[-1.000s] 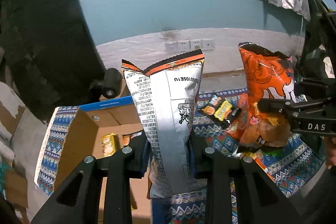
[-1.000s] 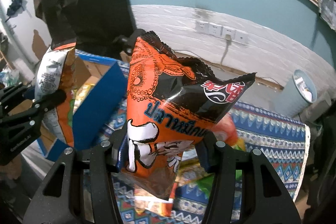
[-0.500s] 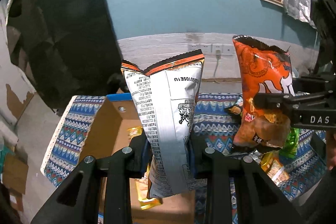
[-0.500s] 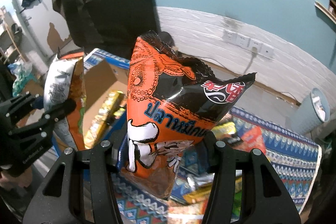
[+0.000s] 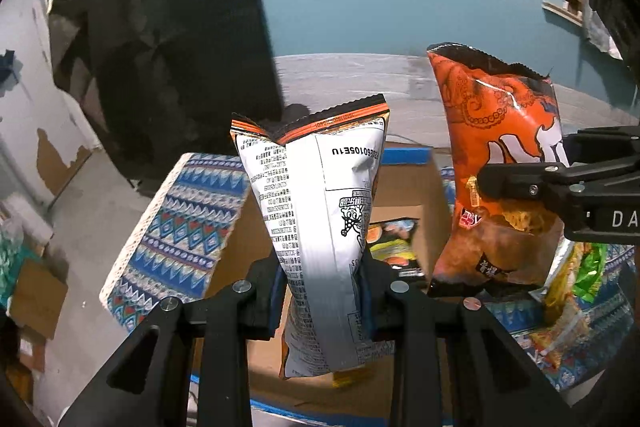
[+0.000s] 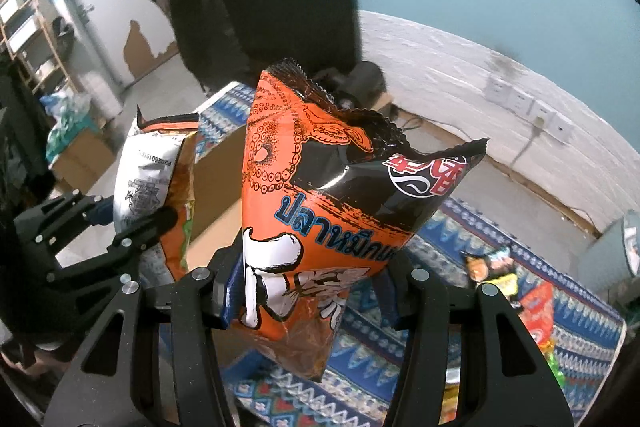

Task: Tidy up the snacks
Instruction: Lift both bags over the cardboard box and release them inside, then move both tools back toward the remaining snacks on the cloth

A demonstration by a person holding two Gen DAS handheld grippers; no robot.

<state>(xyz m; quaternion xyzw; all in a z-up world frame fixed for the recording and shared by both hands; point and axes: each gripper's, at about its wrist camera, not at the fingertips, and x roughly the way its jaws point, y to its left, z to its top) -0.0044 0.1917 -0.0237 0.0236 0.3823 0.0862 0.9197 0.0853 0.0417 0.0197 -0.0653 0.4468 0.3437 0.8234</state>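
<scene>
Above box [image 5: 404, 183], each tool [image 5: 320, 291] grips a bag [image 5: 320, 211]

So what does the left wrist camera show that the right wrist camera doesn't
Only the left wrist view looks down into the cardboard box, with packets lying inside. Only the right wrist view shows the wall sockets, a grey bin and loose snacks on the patterned cloth. Both show the left claw shut on the white bag and the right claw shut on the orange bag.
</scene>
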